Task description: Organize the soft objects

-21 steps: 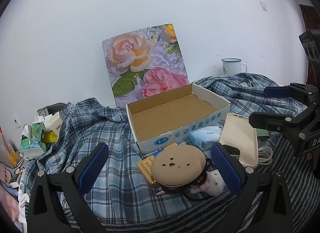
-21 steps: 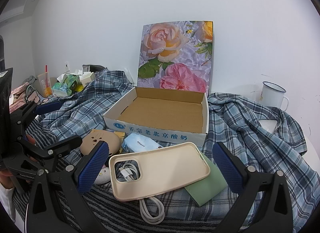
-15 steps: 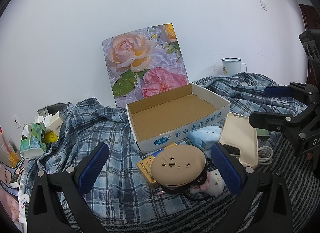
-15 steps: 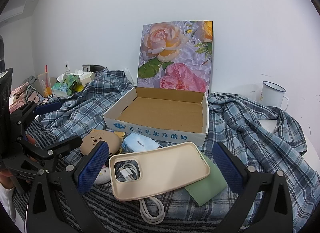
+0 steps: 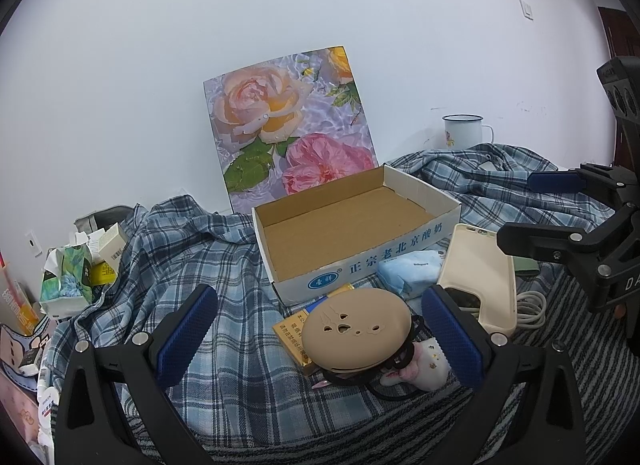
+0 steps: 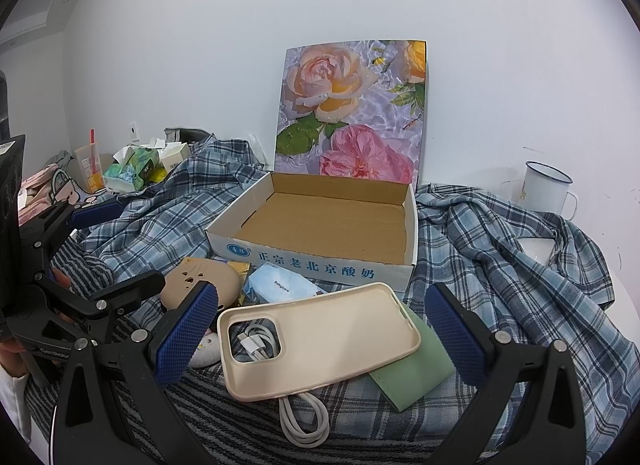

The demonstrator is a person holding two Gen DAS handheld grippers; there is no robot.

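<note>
Nothing sorted yet: cardboard box [image 6: 332, 225] is empty (phone case [image 6: 324, 333], wipes pack [image 6: 280, 285], tan pouch [image 5: 356, 329] all outside), both tongs, left [image 5: 320, 333] and right [image 6: 320, 333], spread wide, holding nothing.

The white cardboard box [image 6: 312, 261] carries blue characters, 正宗老北京酸奶, along its front wall beside a blue oval logo. The pale blue wipes packet [image 6: 280, 287] just before it reads "Babycare". Lettering on the gold packet [image 5: 294, 331] is too small to read.
</note>
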